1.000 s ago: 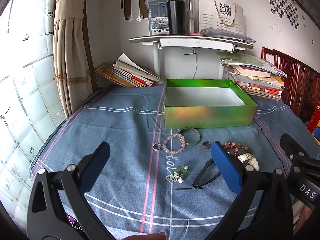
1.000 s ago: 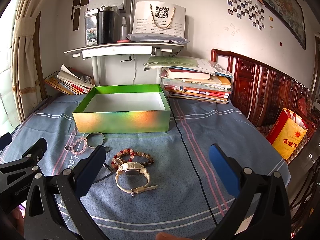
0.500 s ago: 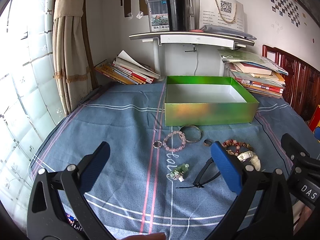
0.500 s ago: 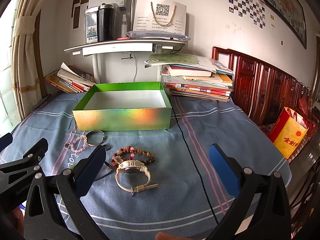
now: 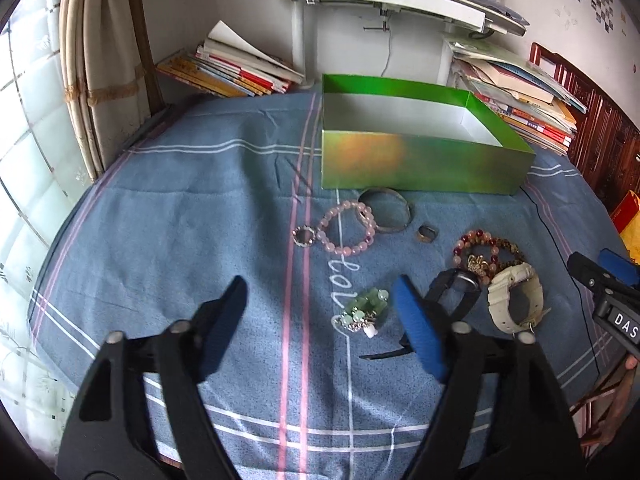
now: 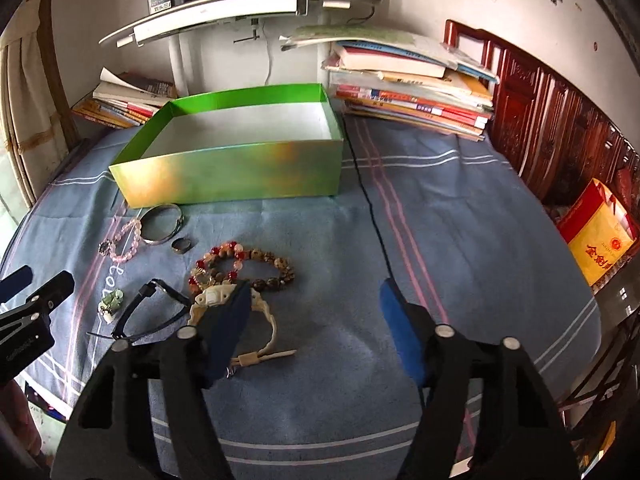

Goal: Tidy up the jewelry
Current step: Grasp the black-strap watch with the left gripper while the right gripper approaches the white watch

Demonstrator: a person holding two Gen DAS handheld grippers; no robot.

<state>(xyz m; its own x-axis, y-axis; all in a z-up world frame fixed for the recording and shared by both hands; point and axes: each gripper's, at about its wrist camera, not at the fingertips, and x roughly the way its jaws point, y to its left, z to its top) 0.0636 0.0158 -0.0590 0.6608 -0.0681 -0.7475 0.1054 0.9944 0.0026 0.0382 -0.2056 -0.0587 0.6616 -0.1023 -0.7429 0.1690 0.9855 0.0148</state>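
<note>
Jewelry lies on a blue cloth in front of an empty green box [image 5: 420, 168] [image 6: 236, 176]: a pink bead bracelet [image 5: 347, 228], a metal bangle [image 5: 386, 214], a ring [image 5: 426, 233], a green pendant [image 5: 364, 312], red-brown bead bracelets [image 6: 240, 266], a white watch [image 5: 516, 300] [image 6: 260, 320] and a black strap [image 6: 148, 312]. My left gripper [image 5: 318, 300] is open and empty, hovering above the cloth just left of the pendant. My right gripper [image 6: 316, 300] is open and empty, its left finger over the white watch.
Stacks of books stand behind the box at left [image 5: 236, 68] and right [image 6: 416, 84]. A white shelf [image 6: 240, 4] is on the wall behind. A carved wooden bed frame [image 6: 560, 120] and a yellow bag [image 6: 596, 236] are at the right edge. A curtain [image 5: 104, 64] hangs at left.
Both grippers have tilted down and moved forward over the jewelry. Their jaws stand closer together than before but still open. No jewelry has moved.
</note>
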